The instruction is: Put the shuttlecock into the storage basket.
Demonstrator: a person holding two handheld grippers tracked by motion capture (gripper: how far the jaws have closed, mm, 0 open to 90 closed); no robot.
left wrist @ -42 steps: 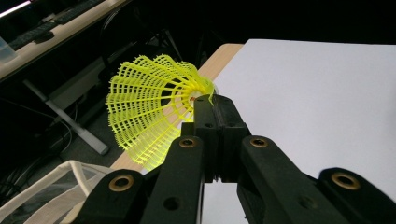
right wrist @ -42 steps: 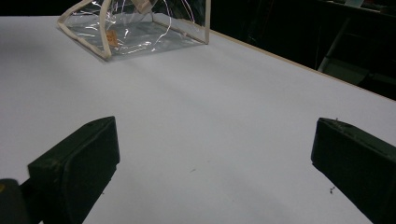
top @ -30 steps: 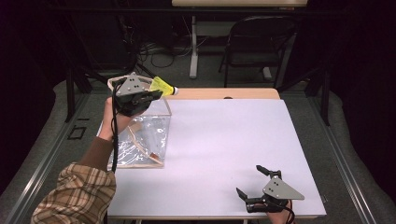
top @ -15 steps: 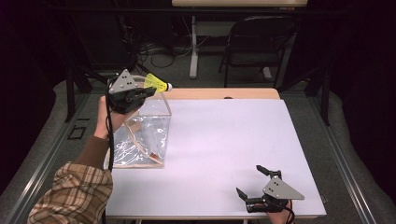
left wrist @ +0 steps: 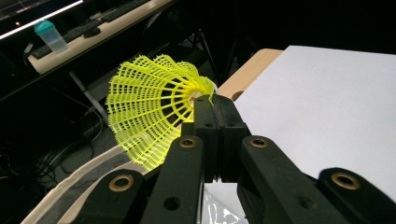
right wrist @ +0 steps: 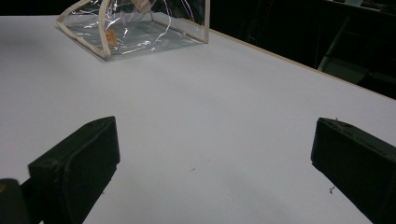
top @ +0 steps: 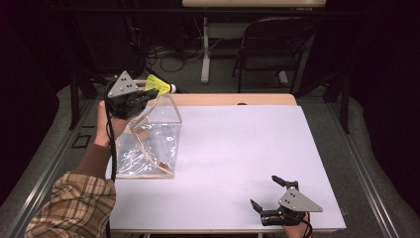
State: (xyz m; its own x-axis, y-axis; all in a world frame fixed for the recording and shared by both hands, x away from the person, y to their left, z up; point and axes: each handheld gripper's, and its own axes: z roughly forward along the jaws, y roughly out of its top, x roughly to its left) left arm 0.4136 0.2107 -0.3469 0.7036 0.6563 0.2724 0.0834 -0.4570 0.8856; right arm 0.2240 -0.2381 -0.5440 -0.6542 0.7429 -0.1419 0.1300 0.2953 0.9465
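Two grippers: one in each of the person's hands, left raised at the desk's far left, right low at the near right.
Left gripper (top: 148, 95): at about 10 o'clock from the desk's middle in the high view, held up above the clear bag, grey three-cornered plate on top, cable trailing down along the forearm.
Left fingers (left wrist: 217, 126): pressed together, pinching the shuttlecock near its pale cork end; no gap between the black pads in the left gripper view.
Shuttlecock (left wrist: 152, 109): yellow plastic mesh skirt, off the desk, held in the air over the bag's open top; in the left gripper view the skirt flares toward 9 o'clock from the pads; in the high view (top: 159, 86) its pale tip points toward 3 o'clock.
Clear bag (top: 151, 144): see-through pouch with cream edging, standing on the desk's left part at about 9 o'clock, mouth upward; a small orange piece lies inside near its bottom; in the right gripper view (right wrist: 135, 25) it sits at 11 o'clock, well apart from the fingers.
Right gripper (top: 270, 194): at about 5 o'clock near the desk's front edge, resting low on the surface, pointing toward 11 o'clock.
Right fingers (right wrist: 77, 165): spread wide, nothing between them, bare white surface beneath.
Desk (top: 247, 148): white top with a wooden strip along the far edge.
Sleeve (top: 74, 203): plaid, at the 7 o'clock corner.
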